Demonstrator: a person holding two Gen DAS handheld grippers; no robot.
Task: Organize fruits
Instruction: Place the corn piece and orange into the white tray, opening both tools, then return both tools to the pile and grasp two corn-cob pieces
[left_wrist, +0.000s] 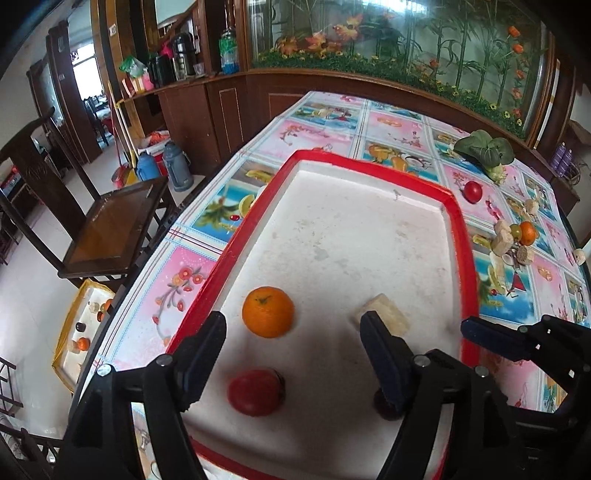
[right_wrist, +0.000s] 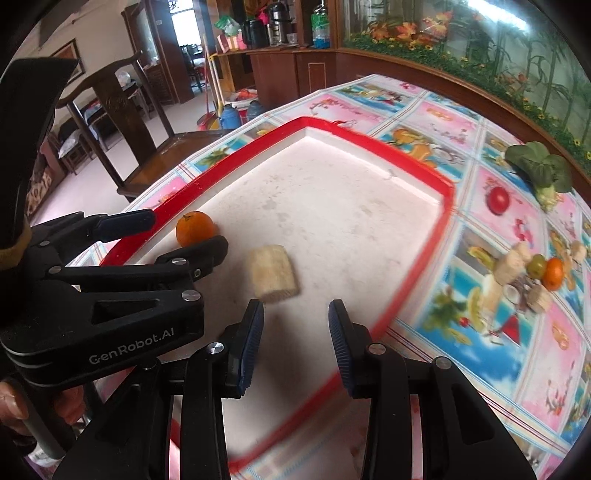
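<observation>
The left gripper (left_wrist: 291, 362) hangs over the near end of a white tray with a red rim (left_wrist: 369, 162), its jaws spread wide with nothing pressed between them. Just beyond the tips, nearer the left jaw, an orange (left_wrist: 268, 312) sits on the tray floor. Below it, in the gap between the jaws, lies a red tomato-like fruit (left_wrist: 255, 392), touching neither pad. A pale, ridged chunk (left_wrist: 384, 314) (what food it is cannot be told) rests just past the tip of the right jaw, partly covered by it. A small dark round thing (left_wrist: 384, 408) peeks out beneath that same jaw, mostly hidden.

The right gripper (right_wrist: 296, 341) points down over the tray's right-hand side, its jaws a modest way apart and empty; only the tray floor shows between the ribbed blue pads. The pale chunk lies just ahead of its left jaw.

Well off to the right of both pairs of jaws, on the patterned surface (left_wrist: 325, 110) outside the tray, lie a second red fruit (left_wrist: 472, 192), a leafy green vegetable (left_wrist: 484, 149), and a small heap with another orange (left_wrist: 528, 233), a green fruit (left_wrist: 515, 231) and more pale chunks (left_wrist: 502, 242). A person's fingers (right_wrist: 14, 406) grip the left gripper's handle at the edge of the right wrist view.
</observation>
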